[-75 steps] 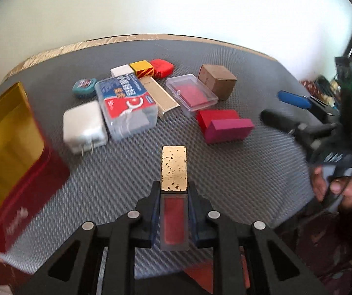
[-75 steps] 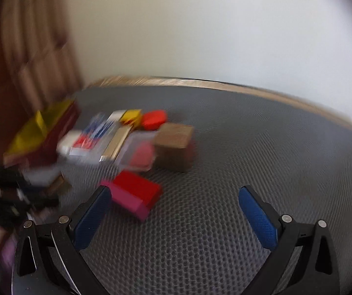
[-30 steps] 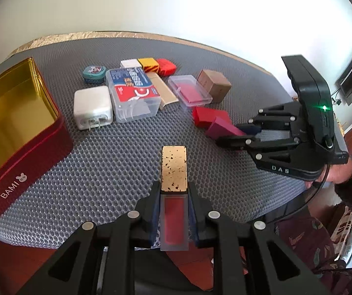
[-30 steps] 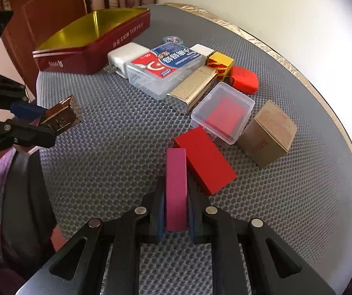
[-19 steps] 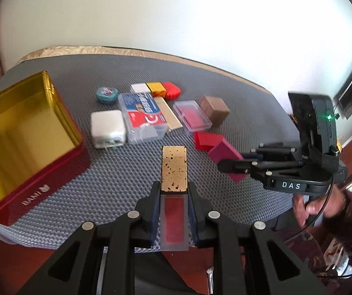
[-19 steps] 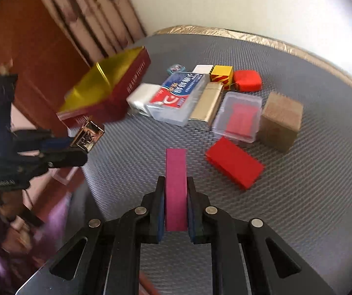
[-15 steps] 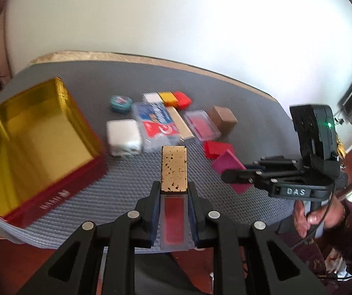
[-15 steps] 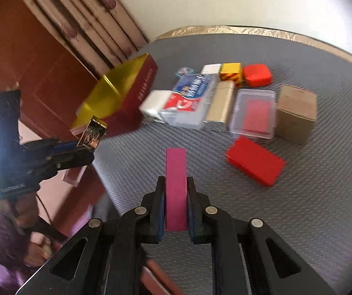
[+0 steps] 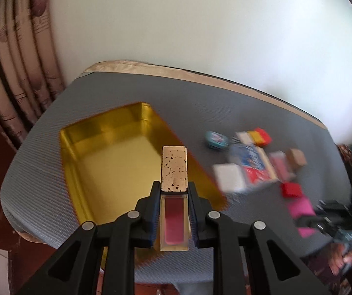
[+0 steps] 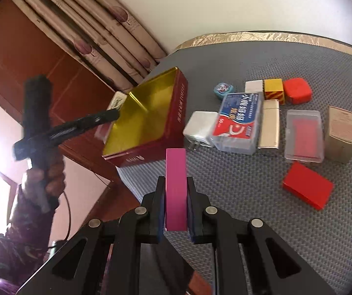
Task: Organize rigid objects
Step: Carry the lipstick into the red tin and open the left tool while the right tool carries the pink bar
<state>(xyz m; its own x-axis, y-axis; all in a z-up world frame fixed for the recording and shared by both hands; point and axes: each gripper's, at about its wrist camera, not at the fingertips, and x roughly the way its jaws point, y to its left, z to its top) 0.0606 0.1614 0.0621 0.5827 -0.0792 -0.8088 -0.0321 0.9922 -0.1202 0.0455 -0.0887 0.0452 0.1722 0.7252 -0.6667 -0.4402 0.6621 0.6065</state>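
Left hand-held gripper: jaws closed on a lip-gloss tube with a gold-flecked cap, which projects over the open red tin with its gold interior, at centre-left of the left wrist view. That view blurs the loose items at the right of the frame.

Right hand-held gripper: jaws clamped on a magenta block, held upright at lower centre, above the near edge of the grey-matted counter.

The right wrist view alone resolves the loose items sharply (upper right of frame): a teal tin, a white cube, a yellow cube, a red rounded case, a white charger touching a clear box with a blue-red label, a gold lighter, a clear case with a red insert, a tan carton, and a flat red box apart from the row. It also shows the tin's red outer wall with lettering, and the left tool reaching over the tin's far corner at left of frame.
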